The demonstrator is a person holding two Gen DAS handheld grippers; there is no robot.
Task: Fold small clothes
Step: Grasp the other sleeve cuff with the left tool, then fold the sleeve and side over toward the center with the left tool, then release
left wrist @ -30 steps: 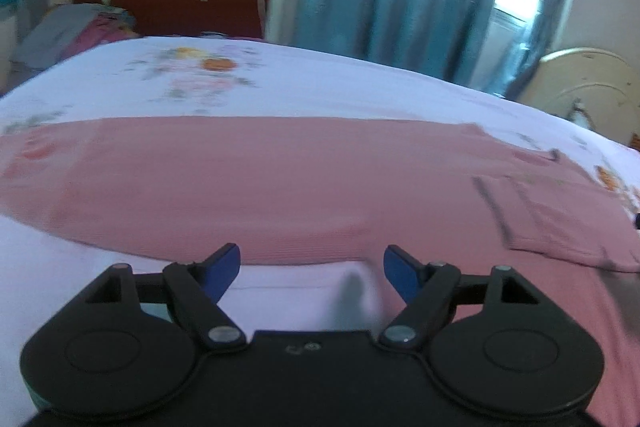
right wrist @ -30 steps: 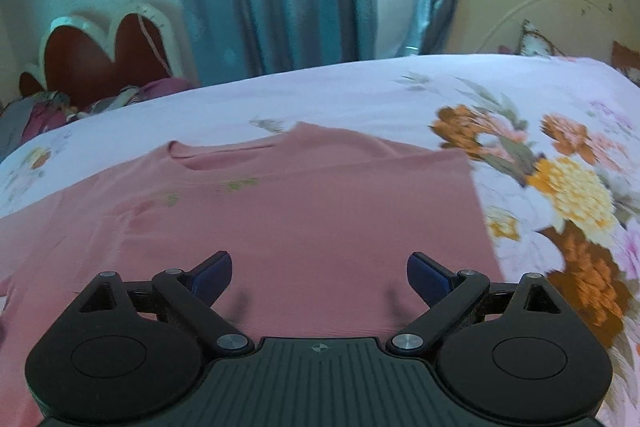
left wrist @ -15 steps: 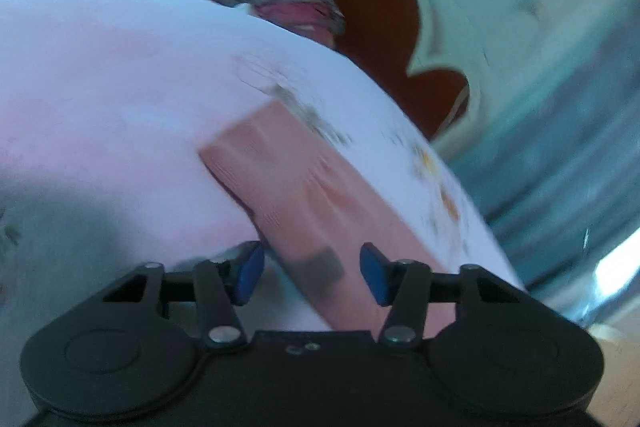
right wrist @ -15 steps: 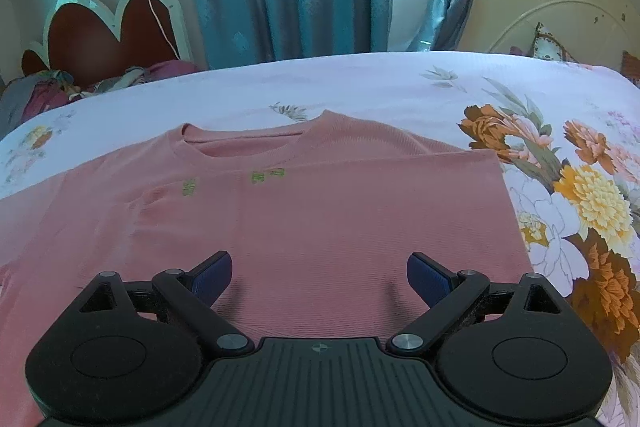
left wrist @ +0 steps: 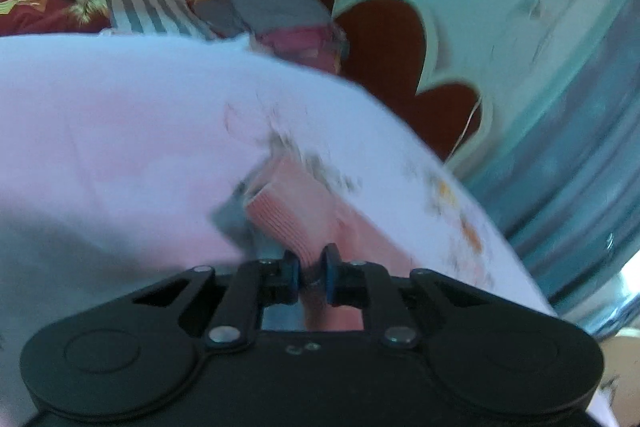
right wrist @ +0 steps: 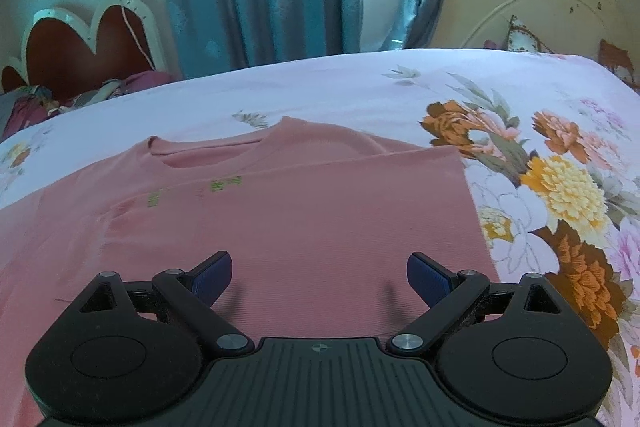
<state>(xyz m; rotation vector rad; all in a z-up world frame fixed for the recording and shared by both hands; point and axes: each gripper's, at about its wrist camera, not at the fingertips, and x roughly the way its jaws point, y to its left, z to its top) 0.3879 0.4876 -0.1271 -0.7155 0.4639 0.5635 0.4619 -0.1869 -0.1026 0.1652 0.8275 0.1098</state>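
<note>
We see the ribbed pink shirt [right wrist: 304, 227] lying flat on the flowered bedsheet [right wrist: 400, 87]. Our left gripper [left wrist: 311, 273] is closing, its pads pinching the blurred sleeve cuff [left wrist: 288, 215]; our right gripper [right wrist: 319, 273] hovers with jaws spread wide.

Left tool [left wrist: 310, 273] and right tool [right wrist: 319, 273]: black linkage bodies; silver pivot screws; blue pads; ribbed right housing.

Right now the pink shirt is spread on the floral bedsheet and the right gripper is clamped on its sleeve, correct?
Wrong gripper. The right gripper hangs open above the pink shirt; the left wrist view shows the left gripper closing on the sleeve. The floral bedsheet part is right.
</note>
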